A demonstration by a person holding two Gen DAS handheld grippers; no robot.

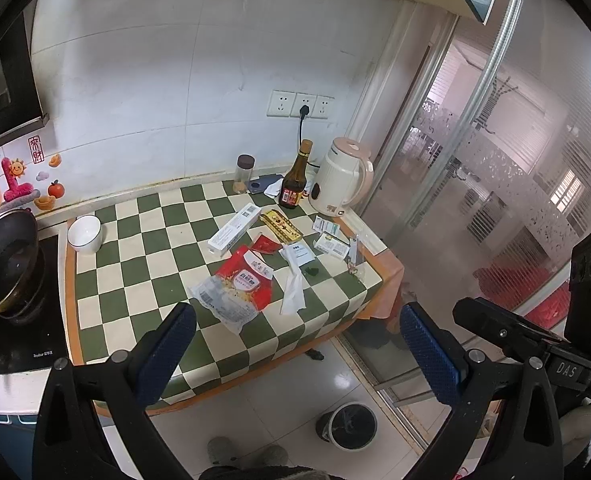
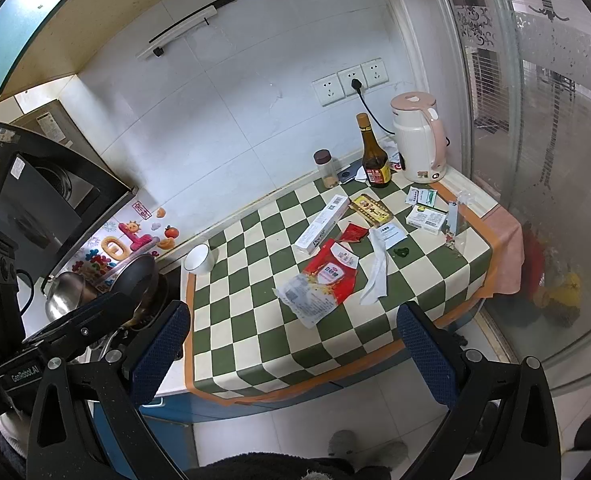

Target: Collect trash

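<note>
Grippers [image 1: 295,344] [image 2: 291,344] were both wide open and empty, nothing grabbed yet; next probably reach for the wrapper [image 1: 237,286].

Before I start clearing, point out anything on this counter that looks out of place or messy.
Litter is strewn across the checkered cloth: a torn red-and-clear snack bag, a crumpled white tissue, a small red wrapper and a dark green blob. Nothing looks spilled or tipped over.

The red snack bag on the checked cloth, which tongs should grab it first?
Probably the left tongs. The red snack bag lies almost straight ahead between their open fingers, while from the right tongs, also open and empty, it sits further ahead.
</note>
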